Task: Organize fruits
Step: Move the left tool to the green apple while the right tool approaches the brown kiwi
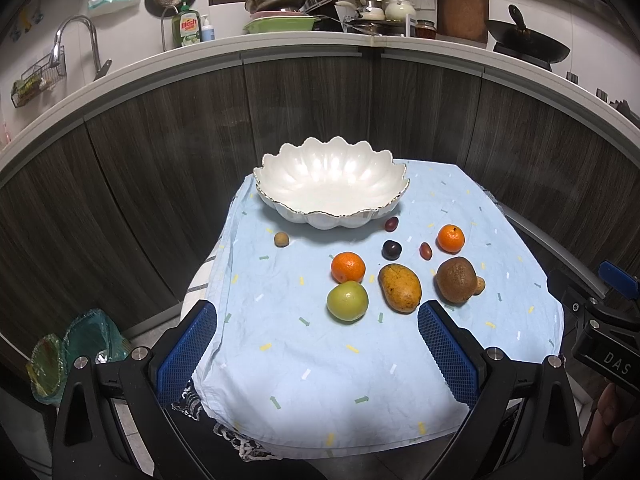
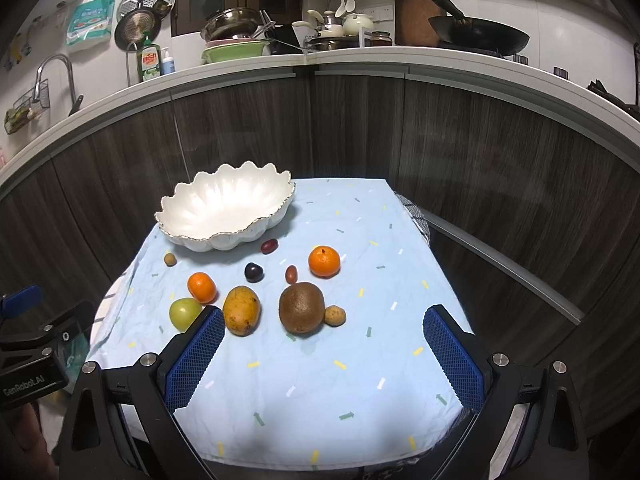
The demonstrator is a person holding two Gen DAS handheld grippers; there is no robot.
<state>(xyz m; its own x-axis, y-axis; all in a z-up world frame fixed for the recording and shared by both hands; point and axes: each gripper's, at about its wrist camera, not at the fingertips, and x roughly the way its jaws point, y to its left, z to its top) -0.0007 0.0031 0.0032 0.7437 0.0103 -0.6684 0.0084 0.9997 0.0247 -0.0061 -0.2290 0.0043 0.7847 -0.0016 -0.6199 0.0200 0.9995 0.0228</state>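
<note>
Left gripper [image 1: 316, 344] released, "DAS" tag beside; right gripper [image 2: 324, 352] released, "GenRobot.AI" beside; "dish" bottle [image 1: 186, 28].

Left gripper [image 1: 316, 328]: black frame, blue cross-hatched pads [image 1: 188, 352], silver round screws. Right gripper [image 2: 324, 340]: same build (white "GenRobot.AI" lettering on the left unit's black body, "DAS" on the right's).
</note>
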